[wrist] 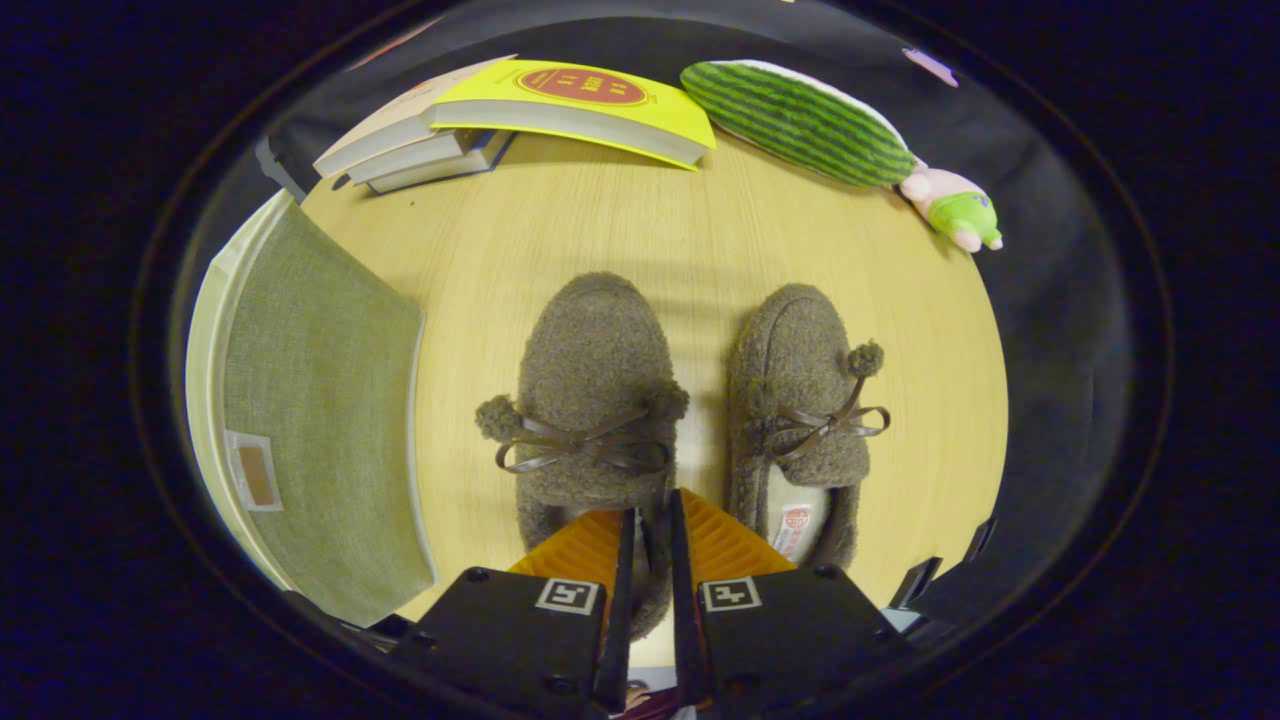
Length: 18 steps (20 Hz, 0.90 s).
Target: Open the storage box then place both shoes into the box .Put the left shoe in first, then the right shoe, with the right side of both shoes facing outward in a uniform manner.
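Two brown fleece shoes with ribbon bows and pompoms stand side by side on the wooden table [700,220], toes pointing away from me. My gripper [652,520] is over the heel end of the left shoe [590,380]. Its fingers are nearly together, pinching the inner side wall of that shoe's opening. The right shoe [800,390] stands free just right of the fingers, its pale lining and label showing. The storage box [320,420], covered in grey-green fabric with a pale rim, lies left of the shoes. I cannot tell whether its lid is open.
Beyond the shoes, at the table's far side, is a stack of books [575,110] with a yellow one on top. A striped watermelon plush [800,120] and a small pink and green toy [955,210] lie to the books' right.
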Available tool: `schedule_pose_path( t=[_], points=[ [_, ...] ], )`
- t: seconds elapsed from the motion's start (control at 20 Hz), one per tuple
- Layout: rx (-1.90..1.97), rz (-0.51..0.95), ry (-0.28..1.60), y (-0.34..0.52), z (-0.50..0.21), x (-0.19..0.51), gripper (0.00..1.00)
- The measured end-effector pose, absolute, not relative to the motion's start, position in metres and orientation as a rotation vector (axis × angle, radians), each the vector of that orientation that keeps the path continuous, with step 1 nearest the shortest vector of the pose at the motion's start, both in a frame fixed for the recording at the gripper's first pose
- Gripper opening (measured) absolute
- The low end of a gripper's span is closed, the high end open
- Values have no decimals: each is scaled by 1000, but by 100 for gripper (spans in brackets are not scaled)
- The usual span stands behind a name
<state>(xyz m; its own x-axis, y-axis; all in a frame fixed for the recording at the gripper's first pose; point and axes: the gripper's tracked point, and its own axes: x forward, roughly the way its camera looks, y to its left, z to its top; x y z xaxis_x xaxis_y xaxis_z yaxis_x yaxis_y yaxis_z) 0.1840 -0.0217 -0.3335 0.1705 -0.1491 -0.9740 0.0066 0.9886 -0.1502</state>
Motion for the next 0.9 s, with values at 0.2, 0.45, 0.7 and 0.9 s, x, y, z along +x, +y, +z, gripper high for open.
schedule_pose_path(
  t=[0.2, 0.45, 0.7, 0.9],
  points=[
    [-23, -94, 1410, -28, -354, 187, 9],
    [105, -75, 1389, -17, -335, 186, 6],
    [152, -77, 1365, -9, -303, 182, 6],
    [189, -51, 1331, 9, -263, 177, 6]
  ],
)
